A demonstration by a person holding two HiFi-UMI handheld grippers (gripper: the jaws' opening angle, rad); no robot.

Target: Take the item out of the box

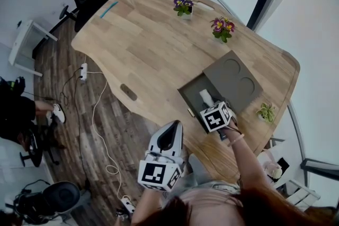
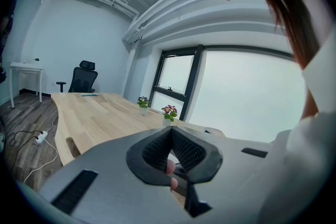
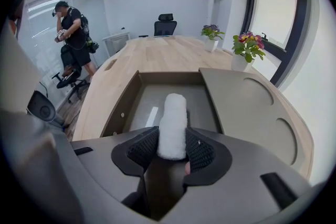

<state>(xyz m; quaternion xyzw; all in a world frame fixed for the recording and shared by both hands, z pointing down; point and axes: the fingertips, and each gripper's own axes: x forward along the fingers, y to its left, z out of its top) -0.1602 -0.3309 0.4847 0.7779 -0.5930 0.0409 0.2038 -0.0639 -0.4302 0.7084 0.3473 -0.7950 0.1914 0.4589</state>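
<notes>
Left gripper: jaws closed tip to tip with nothing in them. It is held off the table edge close to the person's body, well apart from the box. Not the working hand.

Right gripper: angled steeply down into the open grey box, jaws spread wide and straddling the near end of a white roll, cloth or paper by the look. The pads sit just beside its flanks. No dent or squeeze shows, so it reads as not yet clamped.

The roll lies on the box floor. Its long axis runs straight away from the right gripper, along the box's length, so the jaws cross its short width. Judged: closing needs no re-aim, then a lift clear of the walls.

Beyond: the lid, with two round recesses, lies flat to the right of the box. Past it are the wooden table, a potted flower and an office chair at the far end.
</notes>
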